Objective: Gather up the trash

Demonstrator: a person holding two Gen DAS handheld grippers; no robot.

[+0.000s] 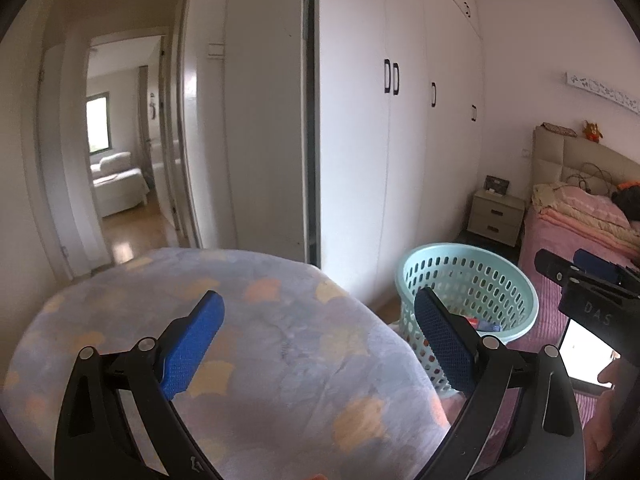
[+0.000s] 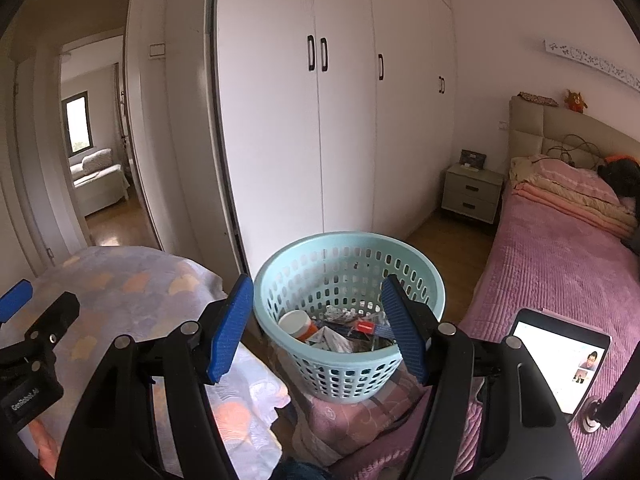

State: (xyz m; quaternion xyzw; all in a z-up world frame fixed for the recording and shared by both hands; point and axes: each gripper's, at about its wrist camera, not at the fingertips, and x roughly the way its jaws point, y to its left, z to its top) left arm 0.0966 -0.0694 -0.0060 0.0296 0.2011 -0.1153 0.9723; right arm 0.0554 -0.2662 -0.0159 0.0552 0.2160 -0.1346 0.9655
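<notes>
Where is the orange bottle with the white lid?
The bottle lies inside the basket, at its left side in the right wrist view, beside crumpled wrappers.

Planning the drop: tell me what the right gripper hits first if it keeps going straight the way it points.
Probably the light blue basket: it sits centred between the open fingers of the right gripper, already holding trash. Depth is unclear, so rim or inside is uncertain.

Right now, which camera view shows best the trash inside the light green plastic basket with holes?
The right wrist view: it looks down into the light green plastic basket, showing an orange bottle and wrappers. The left wrist view shows the basket from lower, with one gripper finger covering part; little trash shows.
</notes>
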